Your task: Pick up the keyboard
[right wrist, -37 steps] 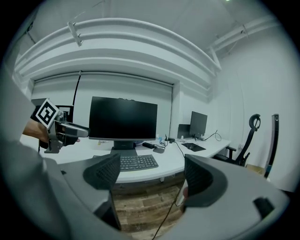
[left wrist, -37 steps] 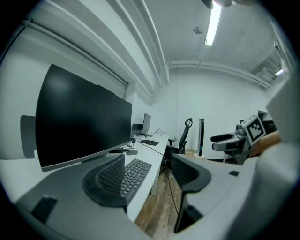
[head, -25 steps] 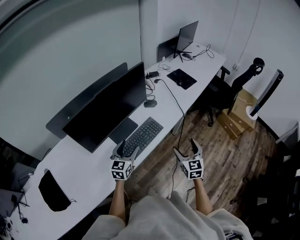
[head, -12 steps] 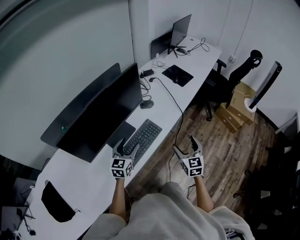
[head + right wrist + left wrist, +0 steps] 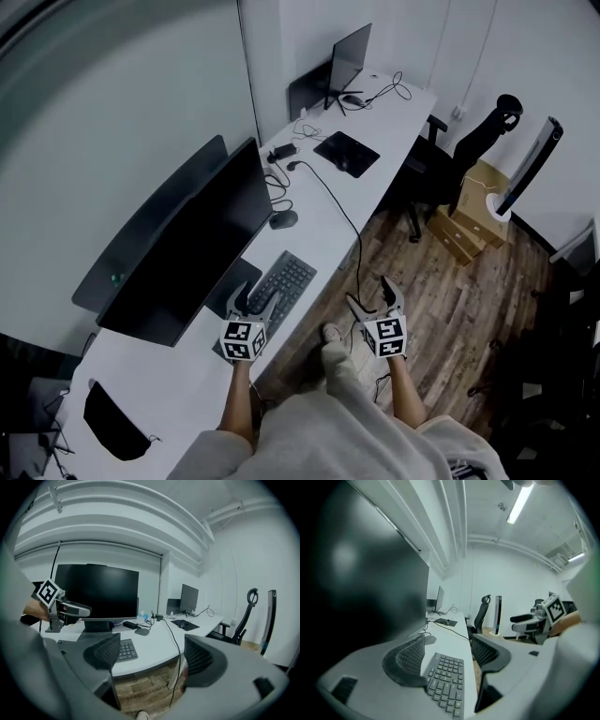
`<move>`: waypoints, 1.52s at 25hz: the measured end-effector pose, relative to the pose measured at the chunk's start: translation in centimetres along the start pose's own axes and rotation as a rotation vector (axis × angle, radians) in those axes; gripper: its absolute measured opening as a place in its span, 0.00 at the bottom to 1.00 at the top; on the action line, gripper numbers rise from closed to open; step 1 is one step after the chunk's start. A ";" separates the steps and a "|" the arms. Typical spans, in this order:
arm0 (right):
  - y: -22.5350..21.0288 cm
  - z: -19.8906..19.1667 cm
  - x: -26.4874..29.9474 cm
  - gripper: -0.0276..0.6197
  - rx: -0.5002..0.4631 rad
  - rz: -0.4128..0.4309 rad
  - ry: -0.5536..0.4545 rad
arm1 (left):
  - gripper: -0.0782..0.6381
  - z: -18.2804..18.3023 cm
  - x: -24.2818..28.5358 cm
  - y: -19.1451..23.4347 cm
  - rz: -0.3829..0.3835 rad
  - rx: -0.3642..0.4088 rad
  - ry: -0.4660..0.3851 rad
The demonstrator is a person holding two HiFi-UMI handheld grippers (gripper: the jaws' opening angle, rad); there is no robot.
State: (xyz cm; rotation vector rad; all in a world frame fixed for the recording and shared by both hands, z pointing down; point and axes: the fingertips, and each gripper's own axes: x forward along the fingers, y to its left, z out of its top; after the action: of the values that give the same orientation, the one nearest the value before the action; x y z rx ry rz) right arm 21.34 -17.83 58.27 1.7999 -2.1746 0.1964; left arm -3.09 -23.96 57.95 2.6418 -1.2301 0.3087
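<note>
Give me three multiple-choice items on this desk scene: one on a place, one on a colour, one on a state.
1. Where does the keyboard lie?
A. in a drawer
B. on the desk, in front of the big monitor
C. on a shelf

2. What colour is the desk's top?
A. white
B. red
C. black

3. How do the left tool's jaws stand?
A. shut on the keyboard
B. shut on nothing
C. apart, above the keyboard's near end

Answers:
1 B: the head view shows it flat on the desk, in front of the big monitor.
2 A: every view shows a white top.
3 C: the left gripper view shows a wide gap between the jaws, with the keys below it.
</note>
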 end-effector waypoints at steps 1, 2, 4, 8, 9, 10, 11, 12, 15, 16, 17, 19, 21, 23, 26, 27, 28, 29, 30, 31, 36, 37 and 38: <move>-0.4 0.0 0.7 0.69 0.002 0.004 0.002 | 0.52 0.1 0.7 0.2 0.002 0.000 0.002; -0.8 0.0 1.4 0.69 0.004 0.009 0.005 | 0.52 0.2 1.5 0.4 0.005 0.000 0.004; -1.6 0.1 2.9 0.69 0.008 0.023 0.010 | 0.52 0.4 3.0 0.8 0.011 -0.002 0.009; -3.7 0.2 6.1 0.69 0.011 0.045 0.021 | 0.52 1.0 6.1 1.5 0.029 -0.004 0.017; -4.3 0.2 7.0 0.69 0.009 0.050 0.025 | 0.52 1.1 6.9 1.8 0.036 -0.008 0.018; -4.8 0.4 7.8 0.69 0.006 0.057 0.024 | 0.52 1.2 7.6 2.1 0.044 -0.011 0.019; -5.2 0.6 8.6 0.69 0.003 0.066 0.022 | 0.52 1.3 8.2 2.3 0.051 -0.015 0.022; -5.7 0.9 9.4 0.69 0.002 0.074 0.021 | 0.52 1.4 8.8 2.6 0.059 -0.020 0.025; -7.0 1.4 11.8 0.69 -0.006 0.097 0.024 | 0.52 1.7 10.4 3.4 0.088 -0.034 0.031; -7.3 1.5 12.5 0.69 -0.008 0.107 0.027 | 0.52 1.9 10.9 3.6 0.098 -0.038 0.033; -7.6 1.7 13.2 0.69 -0.010 0.120 0.030 | 0.52 2.0 11.3 3.9 0.108 -0.041 0.035; -7.9 2.1 14.8 0.69 -0.016 0.154 0.035 | 0.52 2.2 11.9 4.4 0.134 -0.047 0.041; -8.1 2.4 16.4 0.69 -0.025 0.188 0.039 | 0.52 2.4 12.2 5.1 0.167 -0.057 0.044; -7.9 2.5 18.0 0.69 -0.034 0.228 0.050 | 0.52 2.3 12.3 5.8 0.204 -0.071 0.049; -7.2 3.0 20.6 0.69 -0.062 0.297 0.050 | 0.52 1.8 12.0 6.9 0.267 -0.097 0.056; -6.6 3.3 21.4 0.69 -0.073 0.327 0.054 | 0.52 1.6 11.7 7.2 0.291 -0.107 0.057; -5.9 3.5 22.3 0.69 -0.082 0.359 0.058 | 0.52 1.4 11.4 7.7 0.317 -0.118 0.057; -5.2 3.8 23.1 0.69 -0.092 0.393 0.060 | 0.52 1.1 11.0 8.1 0.344 -0.128 0.059; -4.3 4.1 23.8 0.69 -0.103 0.427 0.061 | 0.52 0.8 10.5 8.6 0.374 -0.140 0.060; -3.4 4.4 24.5 0.69 -0.114 0.461 0.062 | 0.52 0.6 9.8 9.0 0.405 -0.153 0.061; 1.3 5.0 27.3 0.69 -0.177 0.611 0.047 | 0.52 -0.9 5.3 10.7 0.566 -0.206 0.062; 2.2 5.1 27.7 0.69 -0.186 0.639 0.049 | 0.52 -1.2 4.3 10.9 0.596 -0.214 0.062; 3.3 5.2 27.9 0.69 -0.194 0.668 0.054 | 0.52 -1.5 3.2 11.2 0.627 -0.223 0.063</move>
State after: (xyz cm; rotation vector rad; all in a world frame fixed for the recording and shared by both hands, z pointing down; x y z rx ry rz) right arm 12.87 -44.77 62.69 0.9089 -2.5710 0.1674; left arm -9.84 -32.88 61.42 1.9905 -1.9185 0.3201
